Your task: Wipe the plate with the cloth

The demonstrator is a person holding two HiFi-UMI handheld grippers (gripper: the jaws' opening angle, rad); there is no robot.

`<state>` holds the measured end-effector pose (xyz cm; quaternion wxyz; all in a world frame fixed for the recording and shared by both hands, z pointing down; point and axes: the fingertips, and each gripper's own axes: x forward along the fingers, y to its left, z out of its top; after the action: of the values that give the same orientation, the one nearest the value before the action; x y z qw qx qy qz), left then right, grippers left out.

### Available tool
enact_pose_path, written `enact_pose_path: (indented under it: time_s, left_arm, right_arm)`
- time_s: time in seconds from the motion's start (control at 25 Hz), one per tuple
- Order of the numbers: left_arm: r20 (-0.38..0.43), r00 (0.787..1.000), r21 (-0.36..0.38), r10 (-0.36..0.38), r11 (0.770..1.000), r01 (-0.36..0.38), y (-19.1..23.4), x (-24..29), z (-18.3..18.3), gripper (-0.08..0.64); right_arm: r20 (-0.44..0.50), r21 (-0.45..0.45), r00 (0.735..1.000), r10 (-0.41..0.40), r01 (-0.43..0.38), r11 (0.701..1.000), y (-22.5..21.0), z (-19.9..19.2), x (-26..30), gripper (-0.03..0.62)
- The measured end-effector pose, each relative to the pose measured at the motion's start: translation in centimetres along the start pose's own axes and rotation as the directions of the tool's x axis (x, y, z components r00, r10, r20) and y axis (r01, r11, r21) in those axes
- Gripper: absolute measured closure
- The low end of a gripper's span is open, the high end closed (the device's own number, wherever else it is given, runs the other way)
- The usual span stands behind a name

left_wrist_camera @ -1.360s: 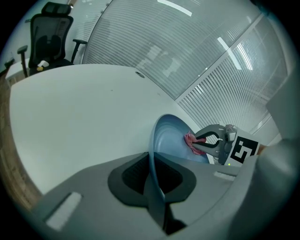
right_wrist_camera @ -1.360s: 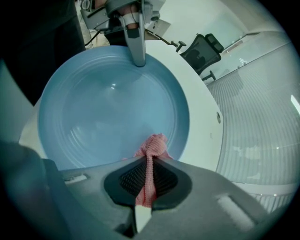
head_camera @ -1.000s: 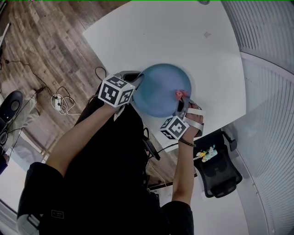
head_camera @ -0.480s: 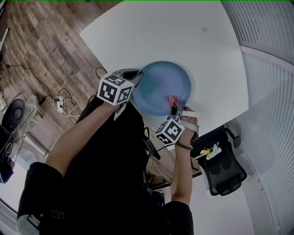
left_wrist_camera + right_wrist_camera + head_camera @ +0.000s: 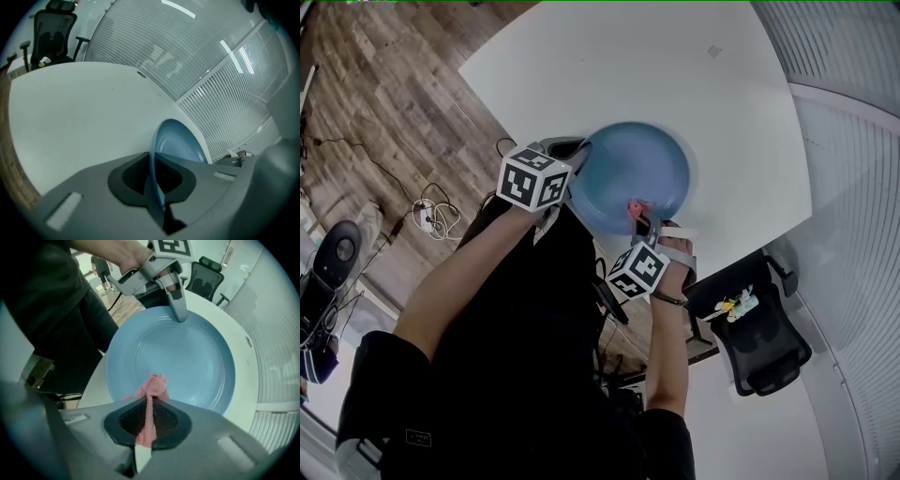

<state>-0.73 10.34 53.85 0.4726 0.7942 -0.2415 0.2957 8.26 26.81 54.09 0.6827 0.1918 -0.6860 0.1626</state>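
- Right gripper (image 5: 149, 420), clamped on cloth (image 5: 152, 387), has swept along the near rim of the plate (image 5: 187, 352) toward the left gripper (image 5: 180, 314); cloth bunches just ahead of its jaws.
- Meanwhile the left gripper stays pinched on the plate rim, steadying it on the bench (image 5: 70, 117).
- Wiping seems under way.

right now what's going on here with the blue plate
A person holds a gripper in each hand over a white table. The left gripper is clamped on the rim of the blue plate. The right gripper is shut on a pink cloth, whose free end lies on the plate's inner surface.
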Motion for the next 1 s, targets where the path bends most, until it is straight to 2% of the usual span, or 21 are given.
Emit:
enact_pose_path:
  time_s: [0.2, 1.0]
  left_arm:
    - [0.002, 1.000, 0.001, 0.002, 1.000, -0.002, 0.0, -0.1, 0.0, 0.541]
    - [-0.026, 1.000, 0.000, -0.009, 1.000, 0.009, 0.0, 0.2, 0.0, 0.541]
  right_arm:
    - [0.072, 0.061, 0.995, 0.075, -0.080, 0.995, 2.1, 2.2, 0.1, 0.580]
    - [0.192, 0.157, 0.975, 0.111, -0.142, 0.977, 3.0, 9.2, 0.4, 0.578]
